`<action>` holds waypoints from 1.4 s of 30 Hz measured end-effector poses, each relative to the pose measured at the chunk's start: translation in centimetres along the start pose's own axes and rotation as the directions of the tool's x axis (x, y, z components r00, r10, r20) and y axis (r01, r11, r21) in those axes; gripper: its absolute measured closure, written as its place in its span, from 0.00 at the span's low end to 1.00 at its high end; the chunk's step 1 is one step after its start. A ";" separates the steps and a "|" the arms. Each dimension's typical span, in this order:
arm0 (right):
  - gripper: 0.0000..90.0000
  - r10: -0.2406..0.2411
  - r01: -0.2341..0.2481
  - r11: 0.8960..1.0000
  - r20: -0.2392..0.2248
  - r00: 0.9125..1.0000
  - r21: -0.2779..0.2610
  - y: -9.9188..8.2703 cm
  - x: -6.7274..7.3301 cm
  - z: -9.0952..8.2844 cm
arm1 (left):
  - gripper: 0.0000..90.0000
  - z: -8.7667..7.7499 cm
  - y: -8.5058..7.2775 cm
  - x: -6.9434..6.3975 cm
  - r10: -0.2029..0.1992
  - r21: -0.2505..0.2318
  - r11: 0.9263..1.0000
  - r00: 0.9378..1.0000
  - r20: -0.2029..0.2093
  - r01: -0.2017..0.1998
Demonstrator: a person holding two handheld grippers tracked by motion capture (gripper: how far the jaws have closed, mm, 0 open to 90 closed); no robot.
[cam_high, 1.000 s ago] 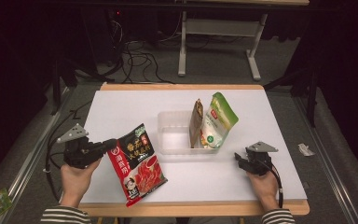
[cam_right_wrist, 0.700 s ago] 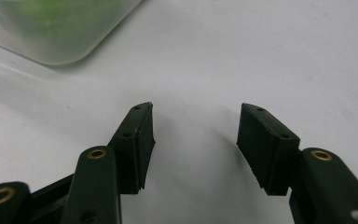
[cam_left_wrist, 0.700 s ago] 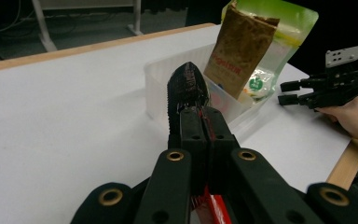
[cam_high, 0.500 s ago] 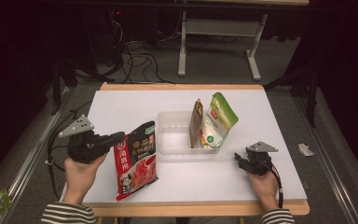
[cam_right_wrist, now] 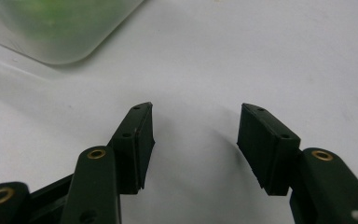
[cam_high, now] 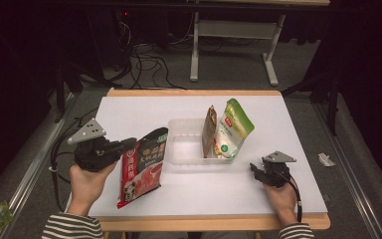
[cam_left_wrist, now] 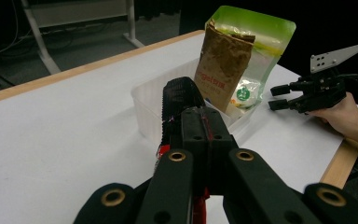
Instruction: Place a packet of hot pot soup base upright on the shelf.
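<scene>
While the left gripper (cam_high: 129, 145) clamps the top edge of the red snack pouch (cam_high: 142, 167), the bag hangs from that pinch, upright and tilted, its bottom corner down near the white table (cam_high: 129, 112) at the front left. Jaws fully closed on the pouch's seam, a thin bite on a floppy bag! Just beside it to the right sits the clear plastic tray (cam_high: 186, 147), and that looks like the destination: a brown paper pouch (cam_high: 209, 130) and a green-and-white pouch (cam_high: 234, 128) are already standing in its right end, leaning together.

Over on the right, the right gripper (cam_high: 253, 169) rests on the table near the front edge, jaws spread wide with nothing between them, well apart from the tray.

Now the danger, as I read it. With a grip that far up, the pouch can swing, and its trailing bottom edge could catch the tray's near wall and shove the light tray across the table. Come in too far right and it bumps the two standing pouches, toppling them. Let go too high and the bag may flop over the rim instead of settling in the empty left half.
</scene>
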State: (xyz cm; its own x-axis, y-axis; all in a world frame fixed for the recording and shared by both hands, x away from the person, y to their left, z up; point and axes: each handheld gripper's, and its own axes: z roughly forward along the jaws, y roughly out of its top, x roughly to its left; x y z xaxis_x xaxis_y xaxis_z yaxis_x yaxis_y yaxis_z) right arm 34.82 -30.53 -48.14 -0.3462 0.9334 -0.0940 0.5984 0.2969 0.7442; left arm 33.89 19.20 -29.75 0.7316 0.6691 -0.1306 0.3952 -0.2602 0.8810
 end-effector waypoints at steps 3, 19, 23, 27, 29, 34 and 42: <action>0.51 0.000 0.000 1.000 0.000 1.000 0.000 0.0 0.0 0.0 | 1.00 -0.1 0.4 -0.1 0.004 -0.007 1.000 1.000 0.002 -0.004; 0.51 -0.007 0.007 1.000 0.002 1.000 0.001 0.0 0.0 0.0 | 1.00 -0.1 3.5 -1.3 0.026 -0.034 0.999 0.999 0.042 -0.025; 0.51 -0.012 0.012 1.000 0.001 1.000 0.001 0.0 0.0 0.0 | 1.00 0.2 4.5 -1.7 0.034 -0.043 0.999 0.998 0.052 -0.032; 0.51 -0.012 0.012 1.000 0.001 1.000 0.001 0.0 0.0 0.0 | 1.00 0.6 5.4 -1.9 0.038 -0.053 0.998 0.997 0.063 -0.035; 0.51 -0.010 0.010 1.000 0.002 1.000 -0.001 0.0 0.1 0.0 | 1.00 0.8 5.7 -1.9 0.038 -0.057 0.998 0.997 0.069 -0.034; 0.51 -0.010 0.010 1.000 0.001 1.000 -0.001 0.0 0.1 0.0 | 1.00 1.6 6.7 -2.3 0.049 -0.059 0.997 0.996 0.080 -0.044; 0.51 -0.014 0.014 1.000 0.003 1.000 -0.003 0.0 0.1 0.0 | 1.00 2.8 8.3 -2.5 0.054 -0.069 0.996 0.994 0.098 -0.048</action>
State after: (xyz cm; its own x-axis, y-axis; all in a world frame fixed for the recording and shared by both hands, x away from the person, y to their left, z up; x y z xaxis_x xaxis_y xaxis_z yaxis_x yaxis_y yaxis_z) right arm 34.74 -30.43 -48.15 -0.3519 0.9299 -0.1065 0.5913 0.3091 0.7449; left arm 36.89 13.40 -23.40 0.8032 0.5822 -0.1266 0.3208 -0.2435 0.9153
